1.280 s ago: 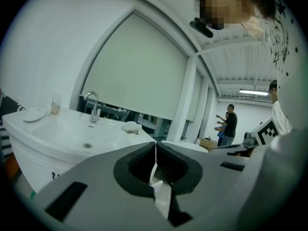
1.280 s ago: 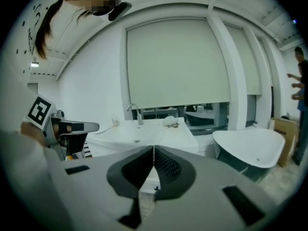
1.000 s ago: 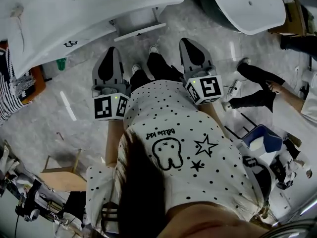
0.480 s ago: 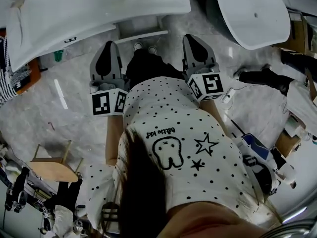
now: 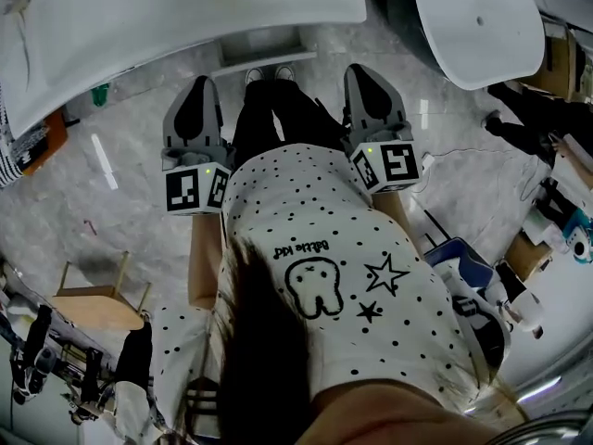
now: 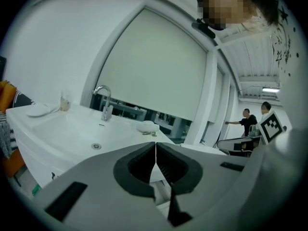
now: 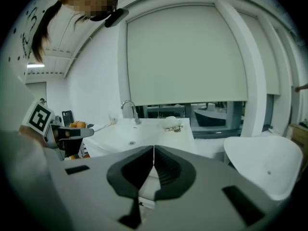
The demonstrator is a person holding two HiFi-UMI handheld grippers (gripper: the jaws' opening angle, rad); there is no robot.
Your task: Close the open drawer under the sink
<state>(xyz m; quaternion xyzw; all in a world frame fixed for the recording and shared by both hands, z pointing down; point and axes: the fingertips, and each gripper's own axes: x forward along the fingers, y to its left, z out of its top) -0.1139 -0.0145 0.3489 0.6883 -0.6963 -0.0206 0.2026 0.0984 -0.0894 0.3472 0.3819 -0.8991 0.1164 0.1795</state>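
Note:
The white sink [image 5: 185,17] fills the top of the head view, and a white drawer edge [image 5: 264,60] juts out below its front rim. My left gripper [image 5: 196,83] and right gripper [image 5: 363,70] are held side by side, pointing at the sink cabinet, one on each side of the drawer, both short of it. The left gripper view shows the left gripper [image 6: 155,146] shut and empty, with the basin and faucet [image 6: 103,100] beyond. My right gripper [image 7: 153,150] is likewise shut on nothing, facing the sink [image 7: 139,134].
A second white basin [image 5: 477,17] stands at the upper right. On the floor at the lower left is a wooden stool [image 5: 97,299]. A person's legs [image 5: 528,109] and boxes crowd the right side. A small green item [image 5: 100,94] lies under the sink's left.
The person has stepped closer to the sink, carrying both grippers forward and a little lower. Both stay shut. People at the right have shifted.

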